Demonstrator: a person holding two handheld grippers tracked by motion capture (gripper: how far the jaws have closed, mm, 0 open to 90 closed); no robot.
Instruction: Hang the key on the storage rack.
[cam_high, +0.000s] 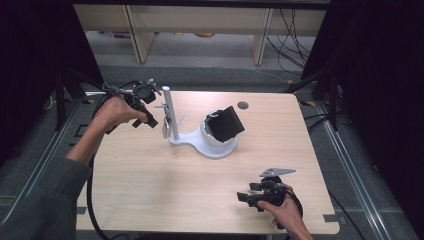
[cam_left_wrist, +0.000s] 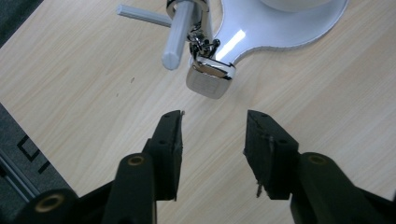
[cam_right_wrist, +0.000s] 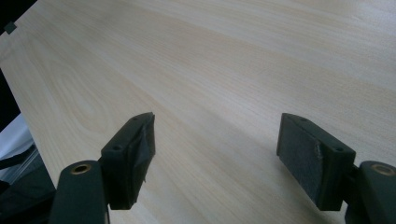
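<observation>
We hang a keyring charm on the white stand and let go

The silver charm (cam_left_wrist: 209, 77) dangles by its clasp from a side peg of the stand (cam_high: 172, 116), near the far left part of the desk (cam_high: 150, 180). We judge the hang to be the weak point: the clasp sits near the peg's outer end, so a brush from our left gripper (cam_left_wrist: 214, 126) as it backs away could set the charm swinging and slip it off onto the desk. Tugging the peg could also rock the stand, whose base carries a white bowl with a black pouch (cam_high: 225, 124). The left jaws stand about half spread, empty, just short of the charm. Our right gripper (cam_high: 255, 192) rests near the desk's near right corner, jaws spread on nothing.
</observation>
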